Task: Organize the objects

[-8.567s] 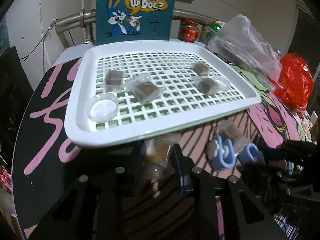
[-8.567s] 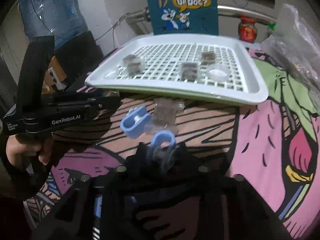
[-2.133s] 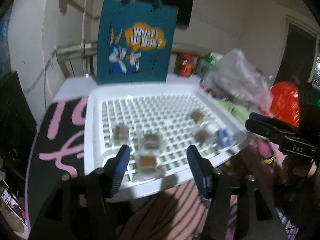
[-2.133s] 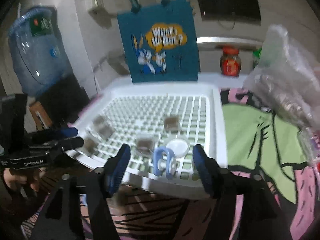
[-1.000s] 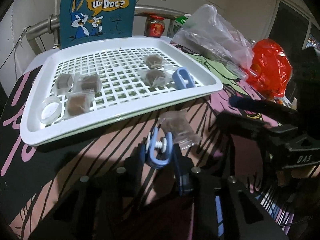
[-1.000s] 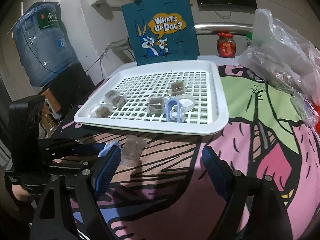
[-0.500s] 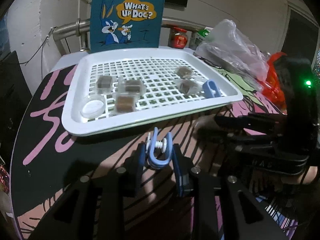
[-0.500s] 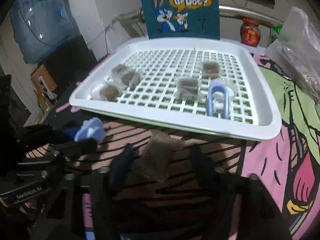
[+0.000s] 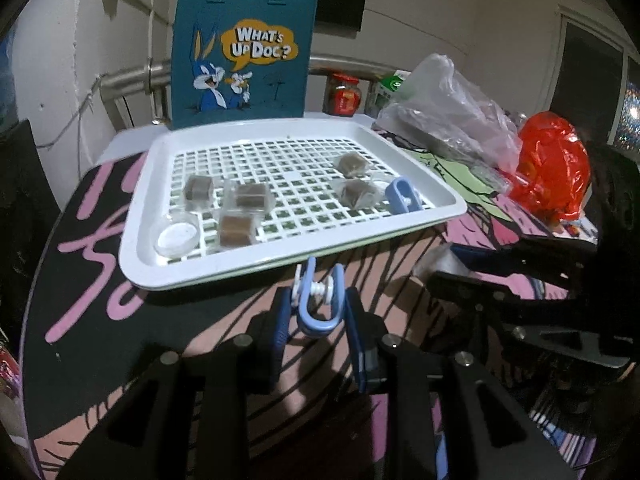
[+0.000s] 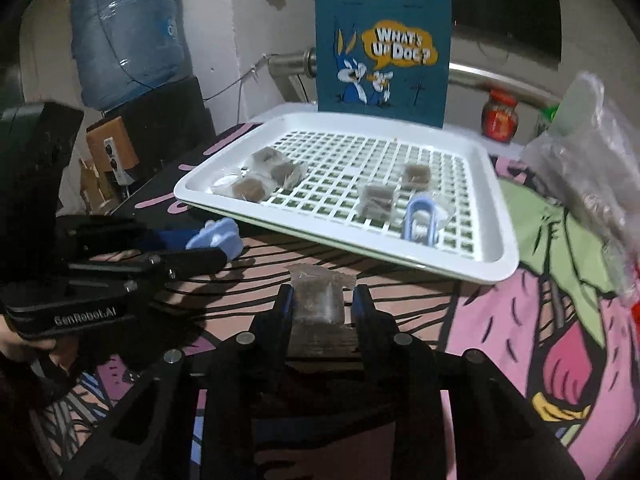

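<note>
Dim room, white walls, and a round table (image 9: 100, 280) covered in loud pink, black and green cartoon print. At the far edge stands a teal tote bag (image 9: 244, 52) with a cartoon rabbit, a metal pipe (image 9: 132, 78) running behind it; a red-lidded jar (image 9: 343, 96) sits just right of the bag. Over on the left in the right wrist view, a blue water jug (image 10: 128, 28). On the right side, a clear plastic bag (image 9: 448, 104) and a red bag (image 9: 554, 164) crowd the tabletop.

Centre stage, the white grid tray (image 9: 156, 184) holds several wrapped brown cubes, a small clear round dish (image 9: 176, 236) and one blue clip (image 9: 402, 196) near its right rim. The left gripper (image 9: 318, 312) is clamped on a second blue clip (image 9: 318, 300), just near of the tray's front edge. The right gripper (image 10: 322, 304) has its jaws closing, pressing a clear packet (image 10: 318, 298) with a brown block inside, near the tray's front rim.
</note>
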Motion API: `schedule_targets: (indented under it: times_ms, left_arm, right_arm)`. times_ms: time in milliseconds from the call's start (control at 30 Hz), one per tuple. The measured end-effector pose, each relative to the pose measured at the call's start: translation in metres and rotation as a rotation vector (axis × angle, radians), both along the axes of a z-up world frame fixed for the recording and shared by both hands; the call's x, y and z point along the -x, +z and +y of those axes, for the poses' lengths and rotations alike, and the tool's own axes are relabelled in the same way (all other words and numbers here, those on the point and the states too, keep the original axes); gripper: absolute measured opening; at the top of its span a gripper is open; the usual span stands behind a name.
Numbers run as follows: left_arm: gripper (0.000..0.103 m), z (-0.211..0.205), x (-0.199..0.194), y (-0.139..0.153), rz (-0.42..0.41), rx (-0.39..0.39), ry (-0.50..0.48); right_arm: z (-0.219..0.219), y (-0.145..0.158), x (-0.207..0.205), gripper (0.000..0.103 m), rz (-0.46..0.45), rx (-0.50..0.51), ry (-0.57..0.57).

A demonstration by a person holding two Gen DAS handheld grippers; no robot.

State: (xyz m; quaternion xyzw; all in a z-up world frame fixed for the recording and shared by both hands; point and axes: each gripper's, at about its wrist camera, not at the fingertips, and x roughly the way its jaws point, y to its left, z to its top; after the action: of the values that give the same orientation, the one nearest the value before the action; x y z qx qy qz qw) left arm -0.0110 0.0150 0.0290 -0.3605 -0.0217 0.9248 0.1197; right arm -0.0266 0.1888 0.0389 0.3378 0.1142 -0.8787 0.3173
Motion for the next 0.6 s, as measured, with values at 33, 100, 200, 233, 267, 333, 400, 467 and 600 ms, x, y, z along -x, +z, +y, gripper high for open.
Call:
schedule_targets:
  times_ms: [33, 100, 200, 233, 267, 333, 400, 467, 600]
  left_arm:
    - [0.026, -0.0004, -0.0003, 0.0004, 0.003, 0.000, 0.002]
    - [0.026, -0.0012, -0.0014, 0.0012, 0.012, 0.000, 0.008]
    - [0.026, -0.0007, -0.0014, 0.0013, 0.014, 0.006, 0.011]
    - [0.026, -0.0007, -0.0017, 0.0013, 0.015, 0.006, 0.010]
    - [0.026, -0.0007, -0.0017, 0.0014, 0.015, 0.006, 0.010]
    - [0.026, -0.0005, -0.0014, 0.0011, 0.015, 0.006, 0.010]
    - [0.026, -0.0008, -0.0014, 0.0014, 0.016, 0.006, 0.011]
    - [0.026, -0.0011, -0.0017, 0.0015, 0.016, 0.006, 0.011]
    - [0.026, -0.0016, -0.0015, 0.0016, 0.016, 0.003, 0.011]
  right_arm:
    - [-0.0006, -0.0003, 0.0000, 0.029, -0.003, 0.000, 0.004]
    - [0.0001, 0.0011, -0.0021, 0.029, 0.011, 0.011, 0.003]
    - [0.0041, 0.0035, -0.0041, 0.029, 0.025, 0.034, -0.001]
    - [0.0053, 0.0040, -0.0042, 0.029, 0.026, 0.040, -0.002]
    - [0.0060, 0.0042, -0.0042, 0.029, 0.025, 0.045, -0.003]
    - [0.0068, 0.0050, -0.0049, 0.029, 0.028, 0.051, -0.007]
    - [0.0072, 0.0056, -0.0059, 0.029, 0.034, 0.053, -0.006]
    - [0.0068, 0.0055, -0.0061, 0.029, 0.033, 0.053, -0.006]
    - [0.0090, 0.0051, -0.0048, 0.029, 0.025, 0.063, -0.009]
